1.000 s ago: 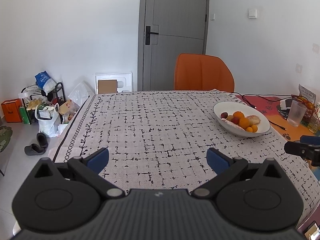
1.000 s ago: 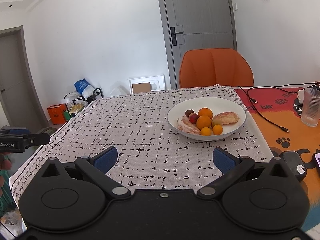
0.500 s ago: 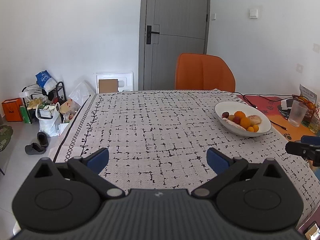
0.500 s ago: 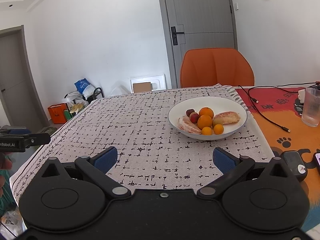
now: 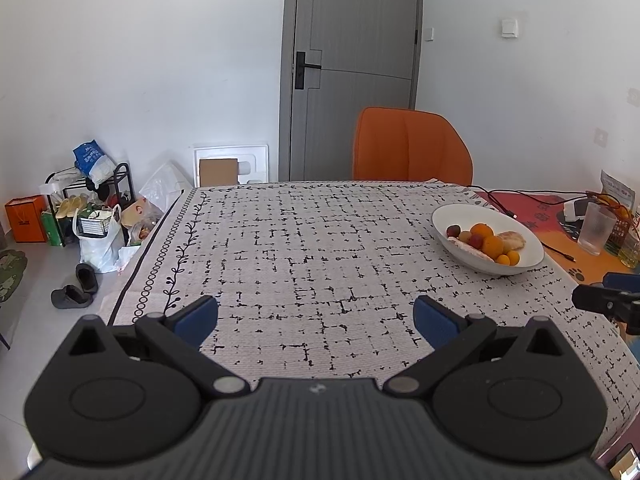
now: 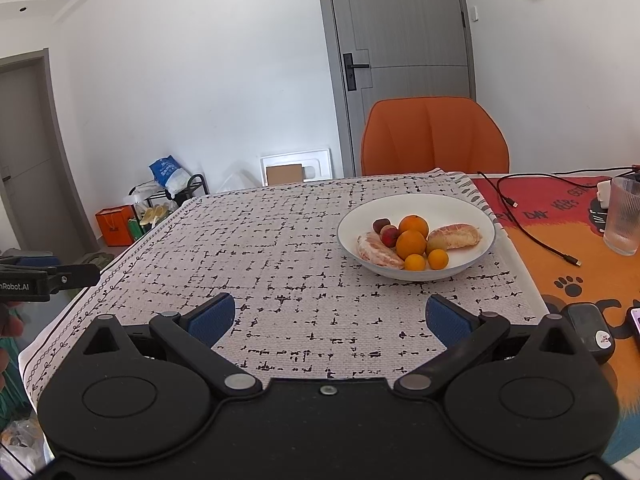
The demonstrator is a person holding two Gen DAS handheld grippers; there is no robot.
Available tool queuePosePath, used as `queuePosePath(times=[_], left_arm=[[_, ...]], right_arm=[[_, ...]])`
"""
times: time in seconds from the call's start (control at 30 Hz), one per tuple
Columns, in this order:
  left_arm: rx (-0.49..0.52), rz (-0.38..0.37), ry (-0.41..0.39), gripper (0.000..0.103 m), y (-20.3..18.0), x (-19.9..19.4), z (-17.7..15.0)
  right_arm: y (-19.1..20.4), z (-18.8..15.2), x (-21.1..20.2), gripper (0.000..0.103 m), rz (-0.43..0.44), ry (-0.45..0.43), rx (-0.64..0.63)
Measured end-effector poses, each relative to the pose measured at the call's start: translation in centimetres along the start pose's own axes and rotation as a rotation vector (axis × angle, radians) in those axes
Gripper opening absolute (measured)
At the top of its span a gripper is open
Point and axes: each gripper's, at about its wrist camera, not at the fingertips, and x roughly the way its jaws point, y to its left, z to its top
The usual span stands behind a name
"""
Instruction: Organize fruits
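Both grippers unchanged, fingers apart; bowl (image 6: 416,236) sits slightly farther right.

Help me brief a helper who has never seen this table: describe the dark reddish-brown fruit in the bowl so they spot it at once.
Find the white bowl on the patterned cloth, in front of the orange chair. The fruit lies at the far left of the pile, beside the upper orange. It is the darkest piece, small and maroon, darker than the red fruit touching it.
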Motion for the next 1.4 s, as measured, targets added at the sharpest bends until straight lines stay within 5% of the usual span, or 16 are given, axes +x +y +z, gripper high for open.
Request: queuePosePath(times=[1.4], left_arm=[[0.008, -0.009, 0.008, 0.103, -0.68, 0.45, -0.35]], right_arm=[[-0.36, -0.27, 0.57, 0.103, -0.015, 0.015, 0.000]])
